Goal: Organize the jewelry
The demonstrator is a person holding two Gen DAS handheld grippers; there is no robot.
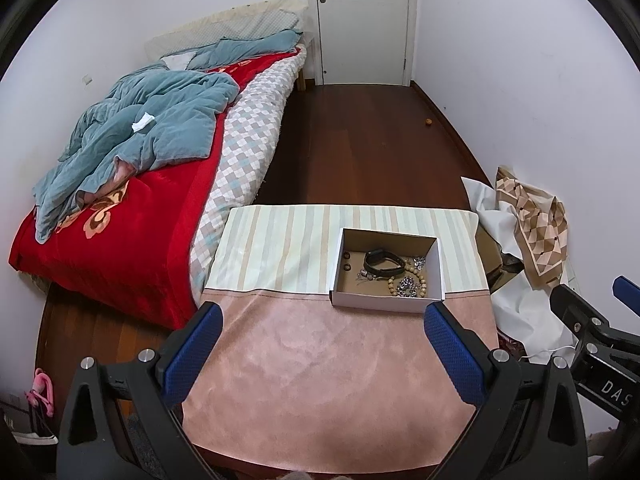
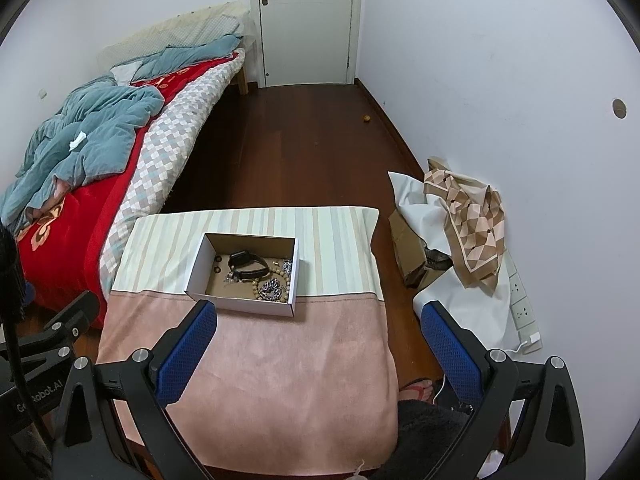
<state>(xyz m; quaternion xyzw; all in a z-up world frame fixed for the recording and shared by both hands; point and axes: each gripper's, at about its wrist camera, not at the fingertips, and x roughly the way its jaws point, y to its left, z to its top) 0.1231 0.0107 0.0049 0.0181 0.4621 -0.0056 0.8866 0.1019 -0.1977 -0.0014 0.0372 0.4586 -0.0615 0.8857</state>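
Note:
An open white cardboard box (image 1: 384, 304) sits on the cloth-covered table (image 1: 328, 380); it also shows in the right wrist view (image 2: 240, 302). Inside lie a black watch (image 1: 382, 261), a wooden bead bracelet (image 1: 420, 278), silver chain pieces (image 1: 408, 285) and two small dark rings (image 1: 346, 261). The watch (image 2: 246, 262), the beads (image 2: 276, 274) and the chain (image 2: 270, 290) show in the right wrist view too. My left gripper (image 1: 322, 320) is open and empty, held above the table in front of the box. My right gripper (image 2: 318, 320) is open and empty, to the right of the box.
A bed (image 1: 132, 208) with a red blanket and blue quilt stands left of the table. Cloths and a cardboard piece (image 2: 460, 220) lie on the floor at the right by the wall. A power strip (image 2: 522, 308) lies near them. A closed door (image 1: 360, 20) is at the far end.

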